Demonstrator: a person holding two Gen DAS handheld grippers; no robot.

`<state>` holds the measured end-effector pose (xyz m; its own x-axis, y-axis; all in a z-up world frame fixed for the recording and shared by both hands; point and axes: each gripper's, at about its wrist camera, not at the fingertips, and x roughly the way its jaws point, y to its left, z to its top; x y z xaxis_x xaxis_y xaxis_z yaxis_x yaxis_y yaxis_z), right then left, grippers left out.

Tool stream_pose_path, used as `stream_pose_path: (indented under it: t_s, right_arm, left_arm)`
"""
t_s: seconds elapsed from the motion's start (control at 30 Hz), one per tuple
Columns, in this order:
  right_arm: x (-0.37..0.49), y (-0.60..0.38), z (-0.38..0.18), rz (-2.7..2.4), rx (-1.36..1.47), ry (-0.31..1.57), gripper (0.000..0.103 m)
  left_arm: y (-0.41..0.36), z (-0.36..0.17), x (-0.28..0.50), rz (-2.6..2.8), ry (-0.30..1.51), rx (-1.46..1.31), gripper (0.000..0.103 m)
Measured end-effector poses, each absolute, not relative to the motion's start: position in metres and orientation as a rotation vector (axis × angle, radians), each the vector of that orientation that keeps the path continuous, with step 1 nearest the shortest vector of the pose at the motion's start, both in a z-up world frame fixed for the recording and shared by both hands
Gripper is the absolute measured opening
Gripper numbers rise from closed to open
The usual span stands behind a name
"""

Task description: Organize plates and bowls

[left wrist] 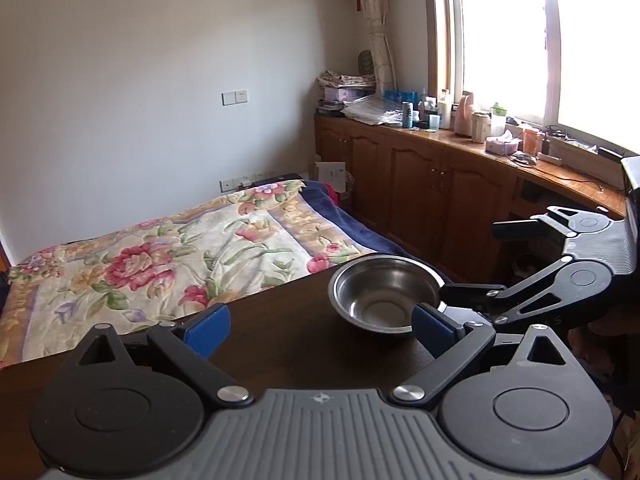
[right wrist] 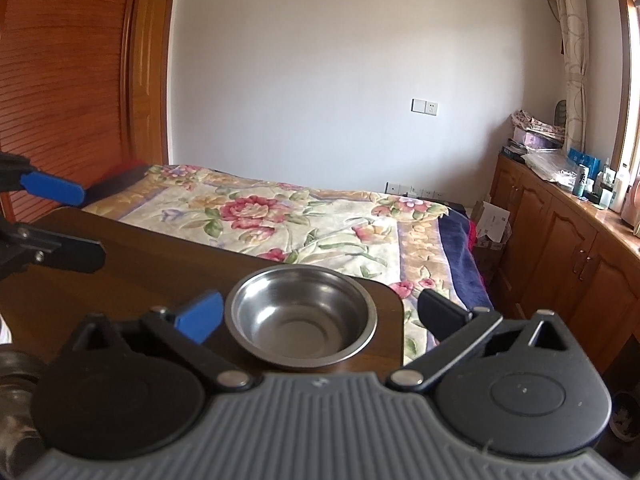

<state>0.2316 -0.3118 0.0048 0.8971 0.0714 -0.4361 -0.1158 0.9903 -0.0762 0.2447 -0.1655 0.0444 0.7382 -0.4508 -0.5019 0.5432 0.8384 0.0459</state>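
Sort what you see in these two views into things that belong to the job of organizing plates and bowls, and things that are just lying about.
Belongs to the job:
- steel bowl, empty, on the dark table
- left gripper, jaws open
- right gripper, jaws open

Just lying about:
- floral bedspread
- bottles and boxes on the wooden counter
- curtain

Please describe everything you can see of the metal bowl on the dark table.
The round, shallow stainless-steel bowl has a flat rolled rim, a brushed grey inside with a small flat bottom, and is empty. It stands upright on the dark brown wooden table, near the table's rounded corner beside the bed. The open right gripper has one finger on each side of the bowl, not visibly touching it. In the left wrist view the same bowl lies ahead and to the right of the open left gripper, whose right finger overlaps its near rim.
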Motion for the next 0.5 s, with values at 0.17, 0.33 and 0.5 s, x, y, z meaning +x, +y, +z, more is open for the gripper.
stream_pose_path:
  t_s: [0.17, 0.33, 0.5]
  right_arm:
    - [0.242, -0.318, 0.001, 0.097, -0.09, 0.462, 0.103]
    - [0.254, -0.326, -0.005, 0.097, -0.066, 0.486, 0.103]
    - [0.266, -0.332, -0.015, 0.104, -0.023, 0.53, 0.083]
  left_arm:
    - [-0.175, 0.041, 0.257, -0.546, 0.512, 0.206, 0.103]
    - [-0.183, 0.033, 0.274, -0.558, 0.55, 0.198, 0.103]
    - [-0.196, 0.024, 0.289, -0.563, 0.588, 0.228, 0.103]
